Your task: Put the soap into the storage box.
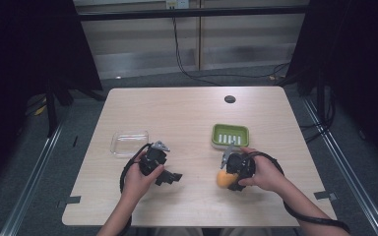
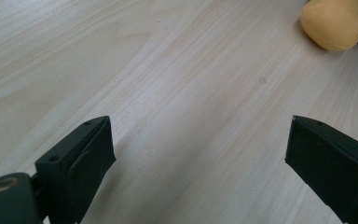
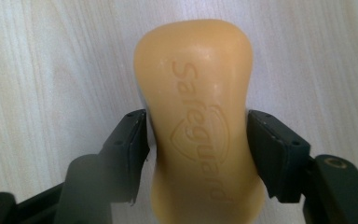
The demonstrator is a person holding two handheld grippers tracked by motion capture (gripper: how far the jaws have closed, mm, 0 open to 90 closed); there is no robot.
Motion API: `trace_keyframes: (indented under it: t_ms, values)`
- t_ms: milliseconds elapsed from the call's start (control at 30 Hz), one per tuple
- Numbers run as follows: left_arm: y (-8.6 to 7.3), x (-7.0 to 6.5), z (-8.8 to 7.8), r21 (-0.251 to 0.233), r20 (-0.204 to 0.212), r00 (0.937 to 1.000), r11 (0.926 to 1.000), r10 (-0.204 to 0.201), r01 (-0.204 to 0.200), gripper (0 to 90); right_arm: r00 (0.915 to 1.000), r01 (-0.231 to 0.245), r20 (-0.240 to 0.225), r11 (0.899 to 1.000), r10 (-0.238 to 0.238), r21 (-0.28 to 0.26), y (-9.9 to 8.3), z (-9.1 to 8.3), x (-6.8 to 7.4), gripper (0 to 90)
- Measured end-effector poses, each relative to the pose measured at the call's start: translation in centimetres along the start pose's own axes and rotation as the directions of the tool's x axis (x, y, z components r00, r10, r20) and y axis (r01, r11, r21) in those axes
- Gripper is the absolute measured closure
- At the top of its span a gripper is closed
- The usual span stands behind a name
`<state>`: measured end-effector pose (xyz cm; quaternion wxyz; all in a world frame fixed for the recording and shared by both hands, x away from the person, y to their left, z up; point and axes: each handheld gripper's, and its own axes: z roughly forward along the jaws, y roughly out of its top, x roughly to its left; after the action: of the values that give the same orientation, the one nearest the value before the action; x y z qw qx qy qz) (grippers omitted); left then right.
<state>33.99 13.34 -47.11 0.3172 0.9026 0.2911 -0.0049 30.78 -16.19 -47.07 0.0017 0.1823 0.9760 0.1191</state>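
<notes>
The soap [image 3: 198,121] lay flat on the table [image 1: 187,118], just in front of the green dish [image 1: 230,134] on the person's side, with its stamped face up. The right gripper [image 3: 198,140] stood over it, its jaws set on either flank of the bar at its narrow waist. That waist was probably chosen because the pads would seat in the hollow there and the bar could not slide out lengthwise. The right-hand pad lay against the soap; the left-hand one showed at most a hair of a gap, so the jaws looked clamped on the bar, or all but so. The bar rested on the wood, not lifted.

The left gripper [image 2: 196,154] hung low over bare table to the left of the dish, its jaws wide apart with nothing between them, likely kept idle and out of the way. From it the rounded end of the soap showed farther off. A clear tray [image 1: 129,142] sat well left of the dish, beside the left hand [image 1: 140,179]. Judging from the layout, the dish, with its slotted floor, was the likely place for the soap.
</notes>
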Motion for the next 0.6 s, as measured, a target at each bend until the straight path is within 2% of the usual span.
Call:
trace_keyframes:
  t_ms: [100,133,167,267,300,333,433,467,533,600]
  values:
    - [-0.01,-0.02,0.01,-0.001,-0.002,1.0,1.0,0.001,-0.001,7.7,0.9998,0.02,0.0,1.0,-0.02,-0.001,0.03,-0.07,-0.21,47.1]
    - [-0.01,-0.11,0.06,-0.011,-0.002,0.9999,0.9998,-0.014,0.014,7.7,0.9998,0.02,-0.004,1.0,-0.02,0.003,0.04,-0.09,-0.23,47.2]
    - [-0.03,-0.33,0.21,-0.036,-0.001,0.9988,0.9982,-0.048,0.048,7.7,0.9999,0.012,-0.007,1.0,-0.011,0.011,0.06,-0.11,-0.14,47.3]
    - [-0.04,-0.3,0.13,-0.036,-0.002,0.9989,0.9983,-0.047,0.046,7.7,0.9997,0.025,-0.006,0.999,-0.024,0.031,0.22,-0.12,0.02,47.8]
    - [-0.03,-0.13,-0.01,-0.017,-0.002,0.9998,0.9996,-0.021,0.021,7.7,0.9999,0.015,-0.007,0.999,-0.015,0.036,0.28,-0.14,0.06,48.0]
    - [-0.01,-0.01,-0.12,-0.005,-0.003,1.0,1.0,-0.005,0.005,7.7,0.9995,0.031,-0.009,0.999,-0.031,0.036,0.33,-0.14,-0.02,48.3]
    - [-0.02,-0.06,-0.12,-0.008,-0.003,1.0,0.9999,-0.008,0.008,7.7,0.9995,0.015,-0.027,0.999,-0.014,0.048,0.39,-0.2,0.03,48.9]
    - [-0.01,-0.07,-0.12,-0.01,-0.004,0.9999,0.9999,-0.011,0.011,7.7,0.9992,0.025,-0.031,0.998,-0.023,0.053,0.45,-0.2,-0.01,49.0]
    - [-0.03,-0.25,-0.01,-0.033,-0.002,0.9992,0.9986,-0.041,0.041,7.7,0.9995,0.018,-0.027,0.998,-0.016,0.065,0.48,-0.25,0.02,49.1]
    - [-0.04,-0.23,-0.06,-0.032,-0.001,0.9991,0.9986,-0.042,0.042,7.7,0.9995,0.014,-0.028,0.998,-0.013,0.064,0.44,-0.45,-0.09,49.3]
